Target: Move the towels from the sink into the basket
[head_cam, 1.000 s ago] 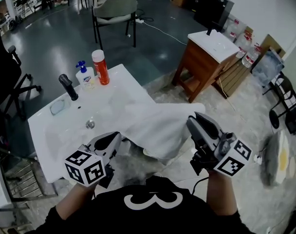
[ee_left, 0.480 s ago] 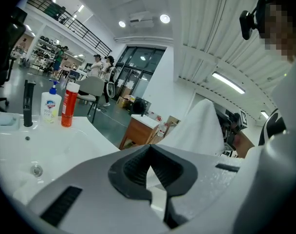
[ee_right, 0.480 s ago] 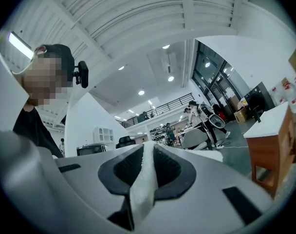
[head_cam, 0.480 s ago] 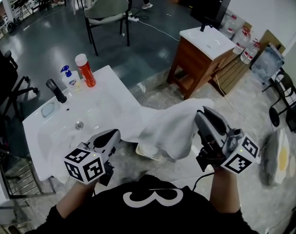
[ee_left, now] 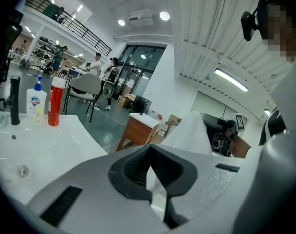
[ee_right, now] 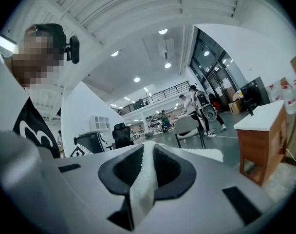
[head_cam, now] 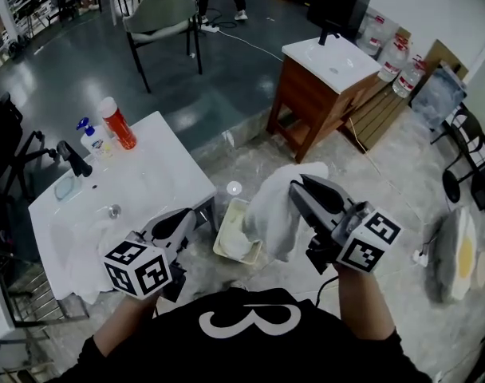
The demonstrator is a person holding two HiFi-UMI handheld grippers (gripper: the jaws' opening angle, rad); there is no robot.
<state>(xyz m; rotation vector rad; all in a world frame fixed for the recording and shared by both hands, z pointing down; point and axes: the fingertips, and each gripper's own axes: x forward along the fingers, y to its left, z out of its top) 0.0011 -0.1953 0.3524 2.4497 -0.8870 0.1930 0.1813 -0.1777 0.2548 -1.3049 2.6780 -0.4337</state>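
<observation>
A white towel point(head_cam: 270, 214) hangs bunched from my right gripper point(head_cam: 294, 188), which is shut on it. A strip of the cloth runs between that gripper's pads in the right gripper view point(ee_right: 140, 189). The towel's lower folds hang over a cream basket point(head_cam: 222, 238) on the floor beside the white sink point(head_cam: 147, 166). My left gripper point(head_cam: 193, 216) is off the sink's corner, jaws together with a thin white strip of towel point(ee_left: 194, 130) pinched between them. More white cloth point(head_cam: 71, 246) lies in the sink basin.
A black faucet point(head_cam: 71, 158), a soap pump bottle point(head_cam: 89, 138) and a red can point(head_cam: 116, 124) stand at the sink's far edge. A wooden vanity point(head_cam: 322, 94) stands ahead on the right and a chair point(head_cam: 163, 14) further back. A wire rack point(head_cam: 35, 294) sits low on the left.
Both grippers have carried the towel rightwards off the sink. It was spread wide over the basin's edge; now it hangs bunched over the basket.
</observation>
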